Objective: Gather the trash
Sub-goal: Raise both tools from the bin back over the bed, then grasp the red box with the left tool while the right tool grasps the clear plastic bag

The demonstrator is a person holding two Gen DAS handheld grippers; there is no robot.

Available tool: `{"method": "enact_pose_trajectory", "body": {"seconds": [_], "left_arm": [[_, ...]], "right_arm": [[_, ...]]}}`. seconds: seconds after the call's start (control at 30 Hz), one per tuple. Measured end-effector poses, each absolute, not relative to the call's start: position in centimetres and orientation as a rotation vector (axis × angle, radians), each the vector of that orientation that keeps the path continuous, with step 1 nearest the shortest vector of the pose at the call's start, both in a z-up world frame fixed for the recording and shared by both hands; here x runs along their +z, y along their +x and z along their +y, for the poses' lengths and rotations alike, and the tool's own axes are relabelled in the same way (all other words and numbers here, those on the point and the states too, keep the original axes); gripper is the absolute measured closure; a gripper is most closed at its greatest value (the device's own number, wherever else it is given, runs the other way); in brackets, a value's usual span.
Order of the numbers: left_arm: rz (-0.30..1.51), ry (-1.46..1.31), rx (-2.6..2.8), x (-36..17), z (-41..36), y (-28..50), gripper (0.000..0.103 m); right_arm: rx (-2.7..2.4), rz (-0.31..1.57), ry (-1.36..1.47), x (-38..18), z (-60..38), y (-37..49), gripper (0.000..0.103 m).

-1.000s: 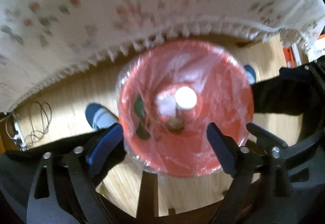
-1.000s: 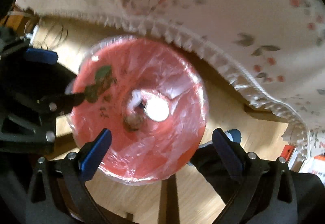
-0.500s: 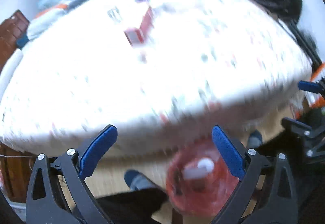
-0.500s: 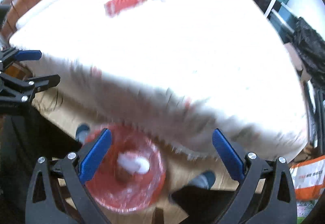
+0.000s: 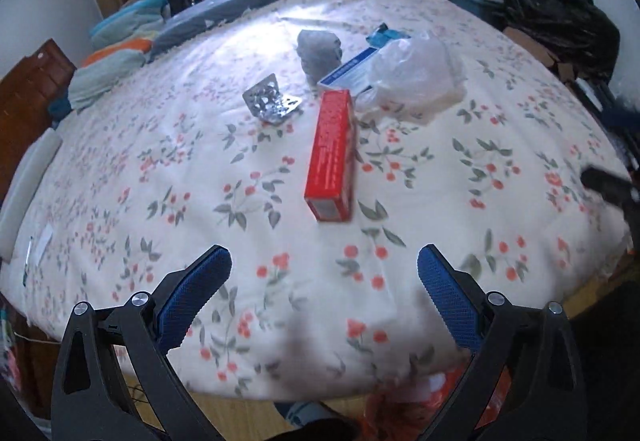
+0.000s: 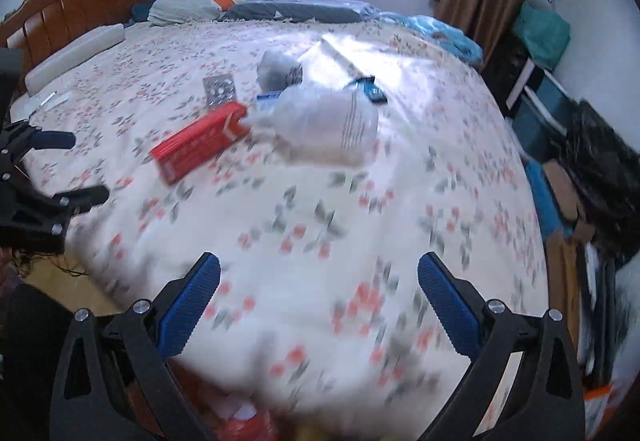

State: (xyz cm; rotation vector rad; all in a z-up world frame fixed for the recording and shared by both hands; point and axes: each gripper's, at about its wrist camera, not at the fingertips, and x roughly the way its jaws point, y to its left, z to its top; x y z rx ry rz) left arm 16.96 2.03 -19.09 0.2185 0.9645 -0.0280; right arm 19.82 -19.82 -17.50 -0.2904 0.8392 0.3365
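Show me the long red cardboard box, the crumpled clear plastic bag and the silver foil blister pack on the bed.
Long red cardboard box (image 5: 332, 149): left wrist view, top face.
Crumpled clear plastic bag (image 5: 416, 75): left wrist view, bulging middle.
Silver foil blister pack (image 5: 270, 101): left wrist view, folded centre.

Floral bed (image 5: 224, 201) bears red box (image 5: 332, 155), foil strip (image 5: 272, 103), plastic bag (image 5: 416, 75).

Both wrist views now face the bed top rather than down into the red lined bin (image 5: 400, 407); only its rim shows at the lower edge. Newly in view: red box (image 5: 332, 155), foil blister pack (image 5: 272, 103), clear plastic bag (image 5: 416, 75). Left view sharp; right view blurred.
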Motion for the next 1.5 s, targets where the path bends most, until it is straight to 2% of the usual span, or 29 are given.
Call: {"method": "enact_pose_trajectory", "body": {"seconds": [0.37,0.57,1.07,1.5], "left_arm": [[1.012,0.212,-0.007,-22.1,2.1,22.8,0.006],[1.034,0.203,-0.002,-23.6,2.1,25.0,0.006],[1.05,0.176,0.029,-24.1,3.4,24.9,0.006],[1.055,0.145,0.023,-24.5,3.4,25.8,0.006]], "right_arm": [[0.43,0.817,-0.376,-22.0,-19.4,33.0,0.005],[0.475,0.824,-0.415,-24.4,-18.7,37.2,0.005],[0.612,0.81,-0.393,-24.2,-14.7,31.4,0.005],[0.545,0.834,-0.352,-23.5,-18.5,36.9,0.005]]}}
